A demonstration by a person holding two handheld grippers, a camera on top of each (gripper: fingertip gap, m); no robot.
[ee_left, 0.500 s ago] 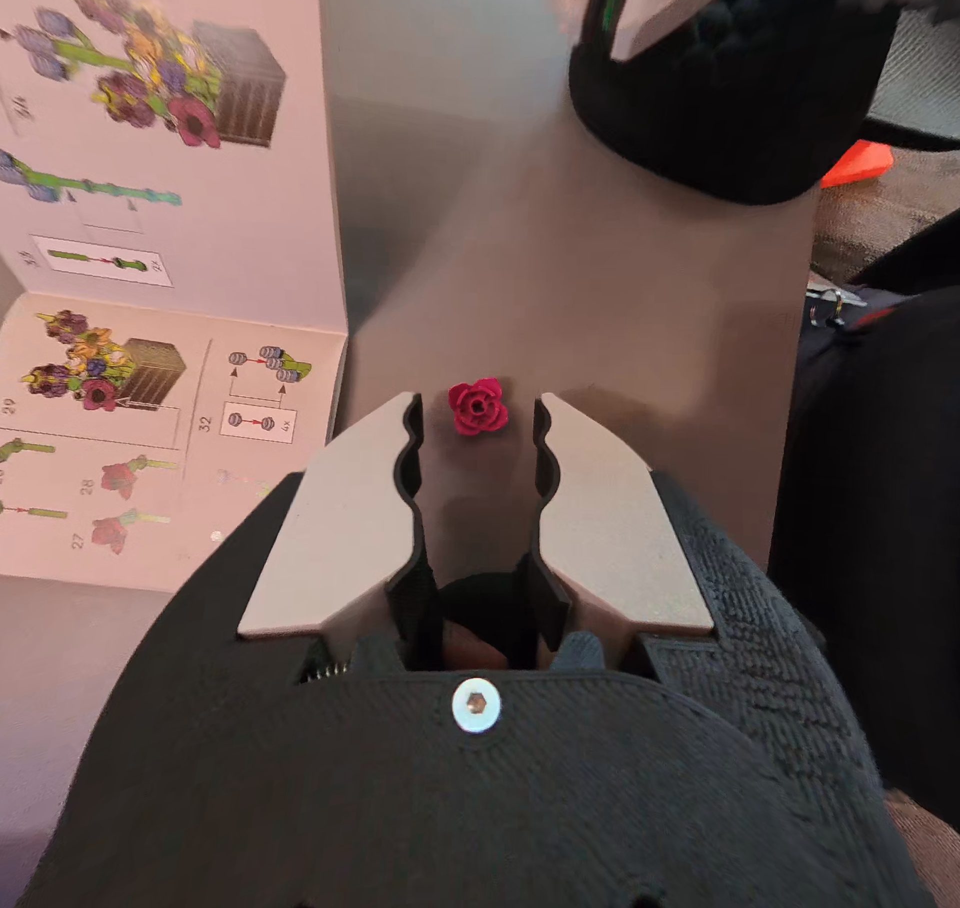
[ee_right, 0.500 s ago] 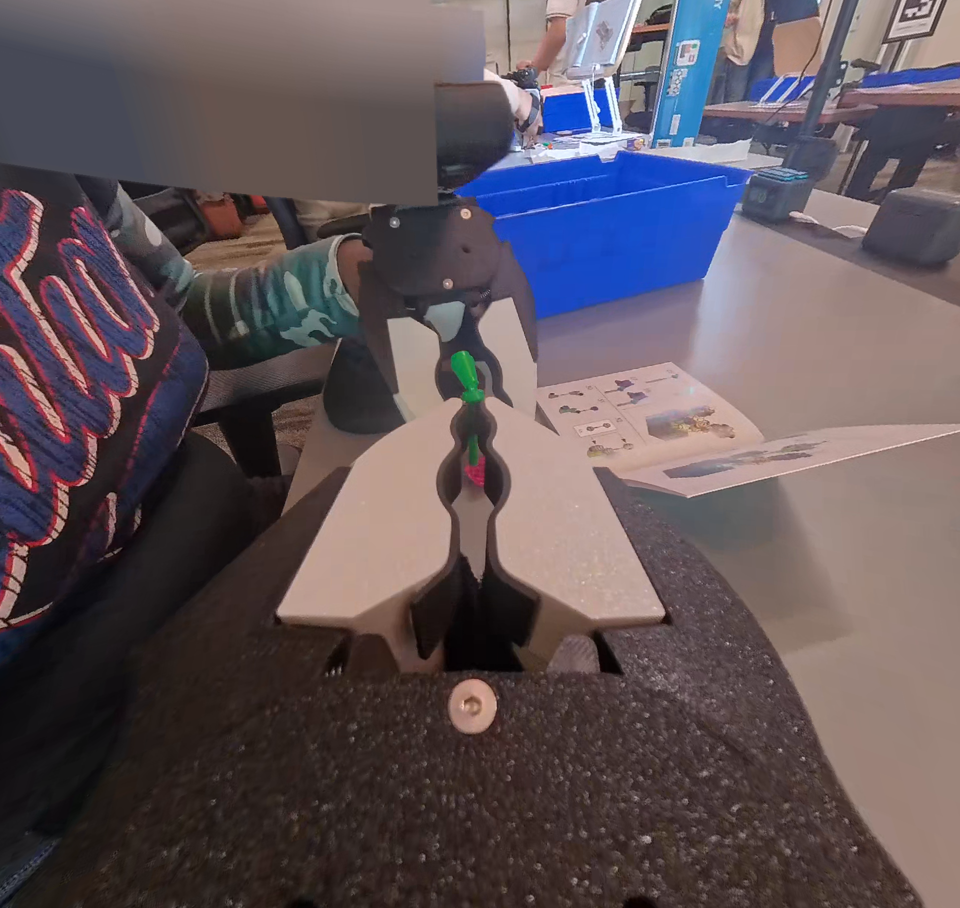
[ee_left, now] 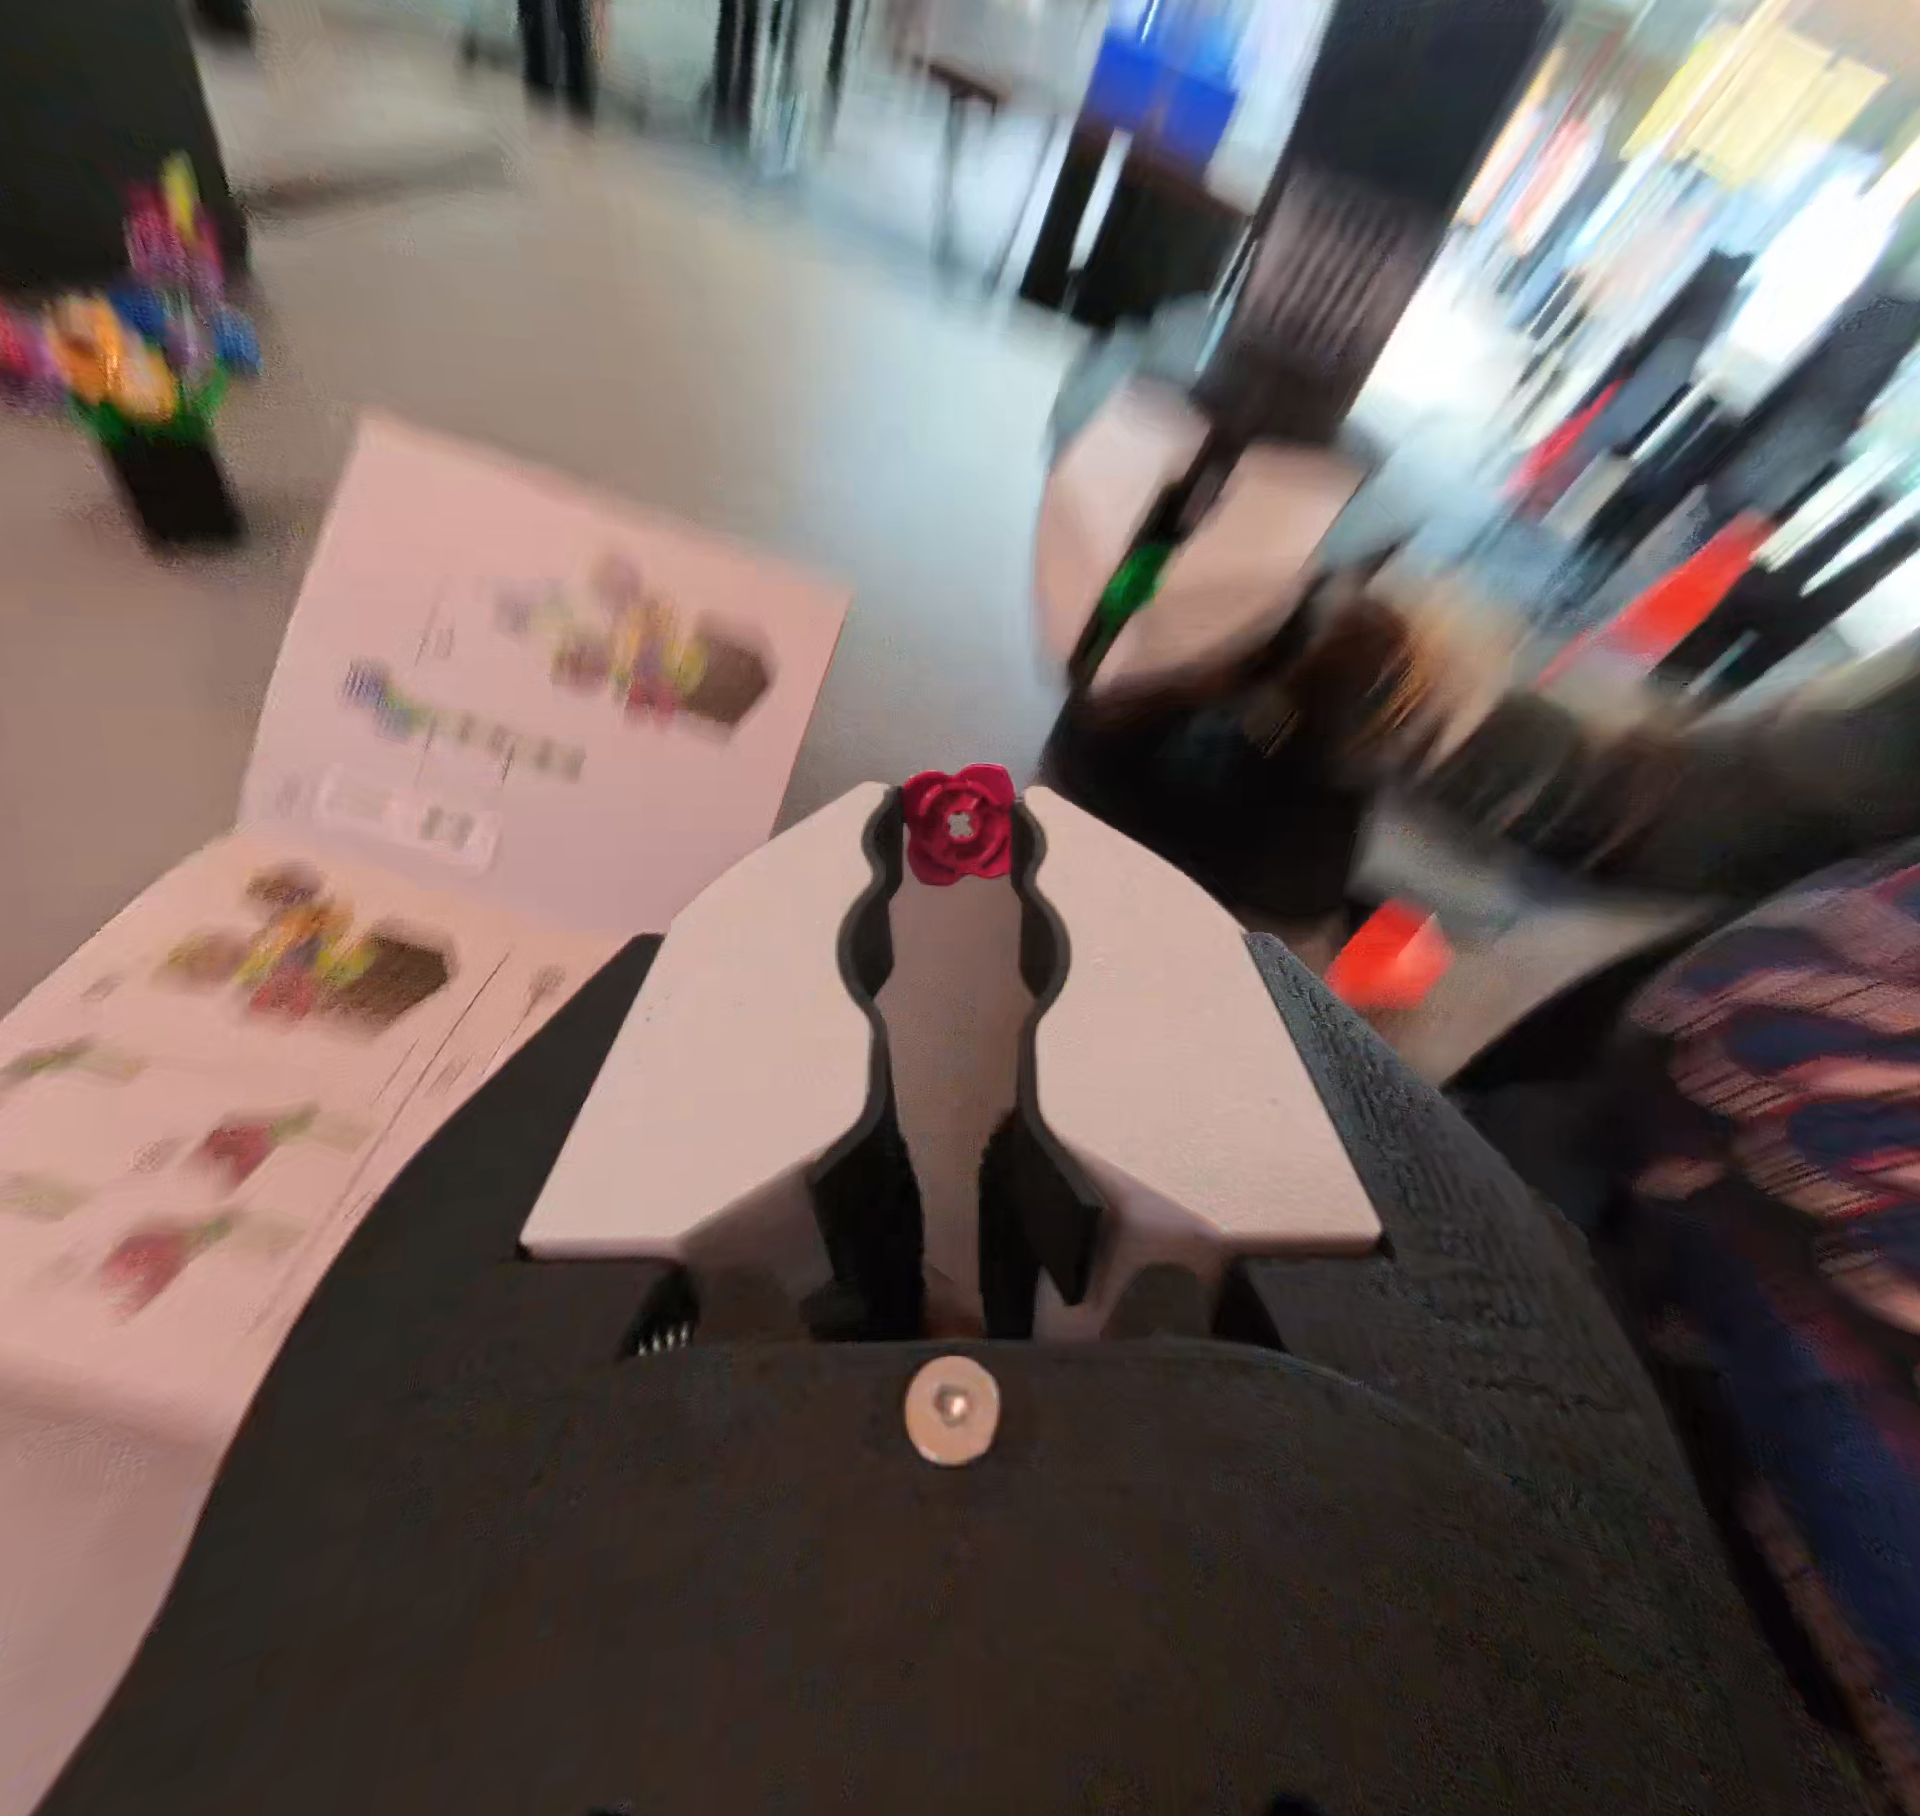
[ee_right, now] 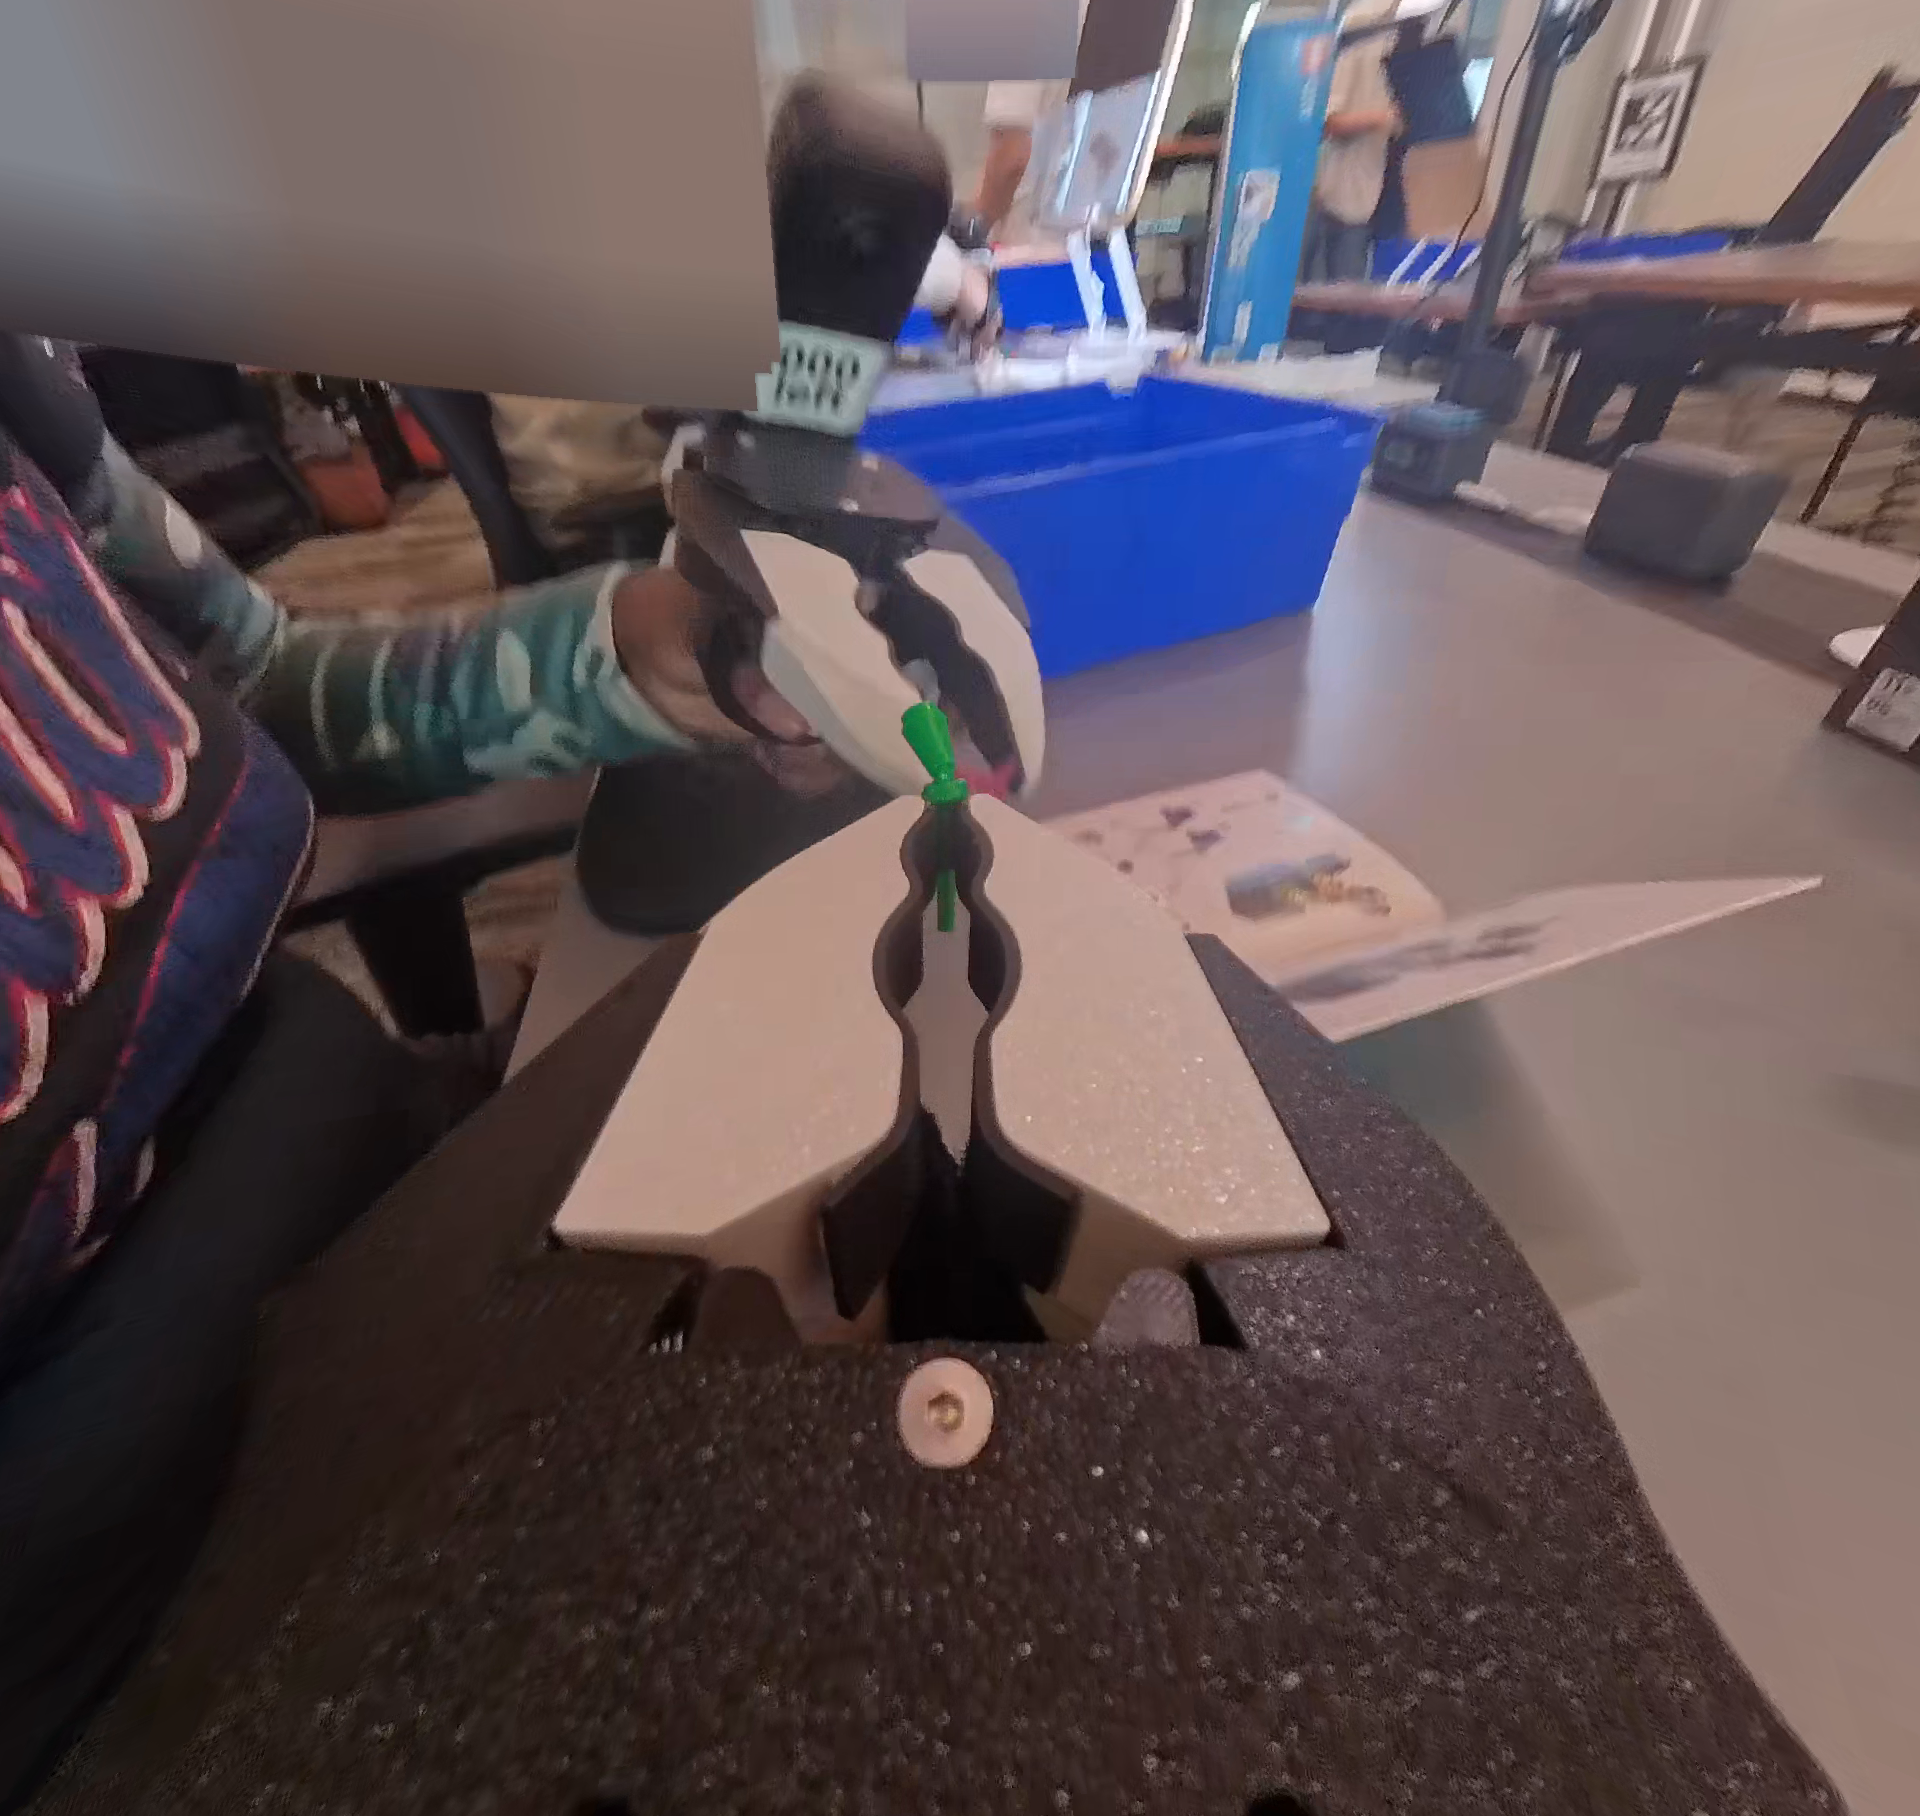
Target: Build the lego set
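Left wrist view is smeared with motion blur: the left gripper is raised off the worktop, its fingertips pinching a red flower piece at their very ends, the piece's studded face turned toward the camera. Beyond it, the right gripper stands blurred with a green stem in its tips. An open instruction booklet lies on the worktop to the left, and a built flower bouquet in a dark pot stands near the far left edge.

Right wrist view: the right gripper is pressed together on the green stem, which sticks out upright past the tips. Just beyond, the left gripper tilts down toward the stem's top, held by a hand in a patterned sleeve. Whether flower and stem touch I cannot tell. A blue bin sits farther back on the grey worktop, with the booklet at right; more tables and people fill the room behind.
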